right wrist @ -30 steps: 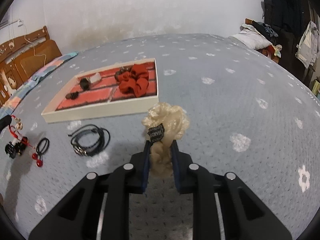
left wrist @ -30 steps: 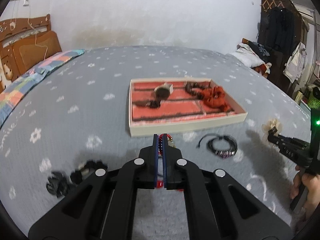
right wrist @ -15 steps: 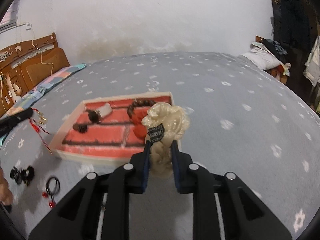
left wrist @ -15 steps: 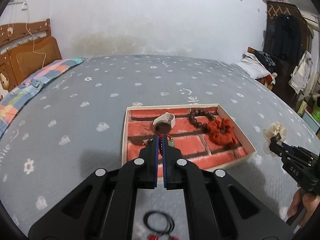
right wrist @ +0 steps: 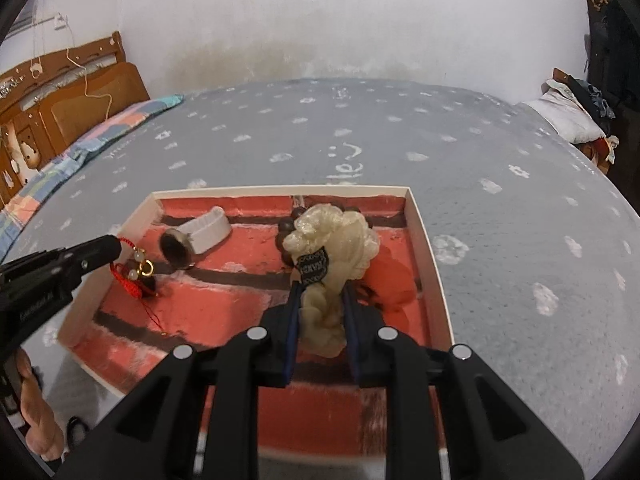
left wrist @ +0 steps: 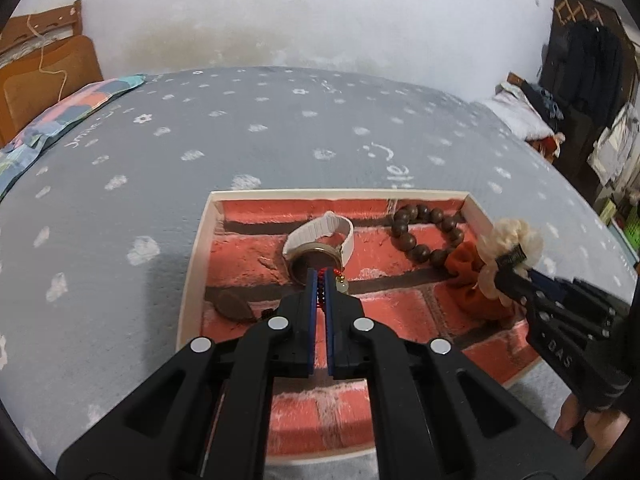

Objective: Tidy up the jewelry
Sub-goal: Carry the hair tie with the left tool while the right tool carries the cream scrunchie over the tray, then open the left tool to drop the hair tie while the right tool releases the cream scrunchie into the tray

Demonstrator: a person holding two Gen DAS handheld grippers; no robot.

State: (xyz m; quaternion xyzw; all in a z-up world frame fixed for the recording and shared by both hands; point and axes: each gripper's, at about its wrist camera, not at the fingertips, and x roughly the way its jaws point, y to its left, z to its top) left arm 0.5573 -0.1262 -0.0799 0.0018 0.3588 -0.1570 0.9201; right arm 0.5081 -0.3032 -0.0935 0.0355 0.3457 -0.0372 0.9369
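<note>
Both grippers are now hanging over the tray (left wrist: 200, 248), having crossed from the bedspread. The left gripper (left wrist: 320, 280) is pinching the red charm (right wrist: 134, 270); the right gripper (right wrist: 320, 304) is clamping the cream scrunchie (right wrist: 332, 240). 2 drops are pending.

Left gripper (left wrist: 321, 276): jaws closed, pinching red cord charm (right wrist: 134, 276); tilted downward; over near-left part of tray (left wrist: 196, 256).
Right gripper (right wrist: 320, 292): jaws partly closed, clamped on cream scrunchie (right wrist: 332, 240); tilted downward; over right half of tray.
Hands: bare fingers (right wrist: 36, 416) below left gripper body, outside tray's near-left corner.
</note>
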